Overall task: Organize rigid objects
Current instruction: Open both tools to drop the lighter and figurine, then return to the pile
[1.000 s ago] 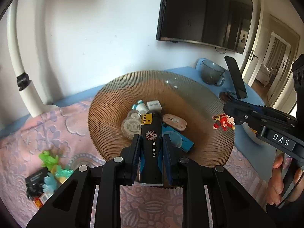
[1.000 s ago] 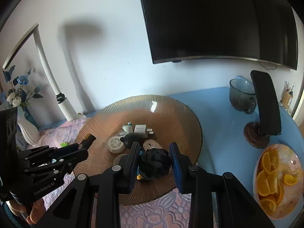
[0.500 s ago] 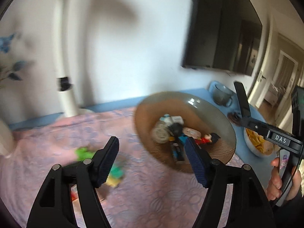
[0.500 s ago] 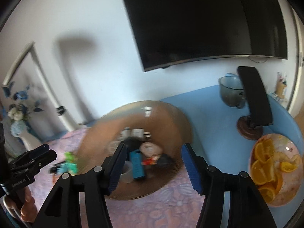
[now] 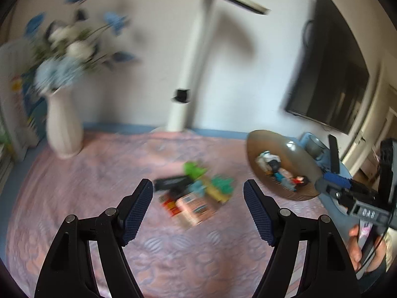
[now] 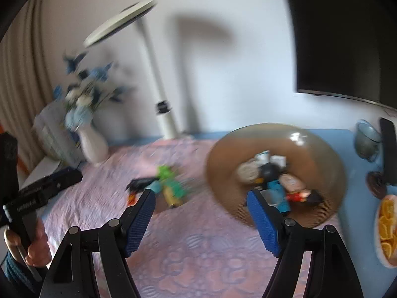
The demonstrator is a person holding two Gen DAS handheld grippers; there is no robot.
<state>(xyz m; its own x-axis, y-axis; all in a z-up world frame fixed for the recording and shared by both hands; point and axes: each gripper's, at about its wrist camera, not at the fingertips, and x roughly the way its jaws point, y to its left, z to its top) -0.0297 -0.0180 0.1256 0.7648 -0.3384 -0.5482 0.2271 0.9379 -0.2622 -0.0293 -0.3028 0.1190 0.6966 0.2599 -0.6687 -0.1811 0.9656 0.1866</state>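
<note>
A brown ribbed glass plate (image 5: 305, 156) (image 6: 223, 159) holds several small items, among them a black lighter, a blue piece and a red figure (image 6: 299, 195). A blurred pile of loose objects (image 5: 196, 196) (image 6: 168, 186) lies on the pink cloth: a green toy, a black flat piece, a pink box and teal shapes. My left gripper (image 5: 198, 211) is open and empty, just in front of the pile. My right gripper (image 6: 201, 218) is open and empty, between the pile and the plate. The right gripper also shows in the left wrist view (image 5: 340, 181).
A white vase of blue and white flowers (image 5: 63, 121) (image 6: 93, 144) stands back left. A white lamp pole (image 5: 186, 92) rises by the wall. A glass cup (image 6: 367, 141), a black phone stand (image 6: 387, 156) and a plate of orange slices (image 6: 387, 228) are at the right.
Both grippers opened and let go of the lighter and the dark toy in the plate. Both swung left, away from the plate toward the loose pile.
</note>
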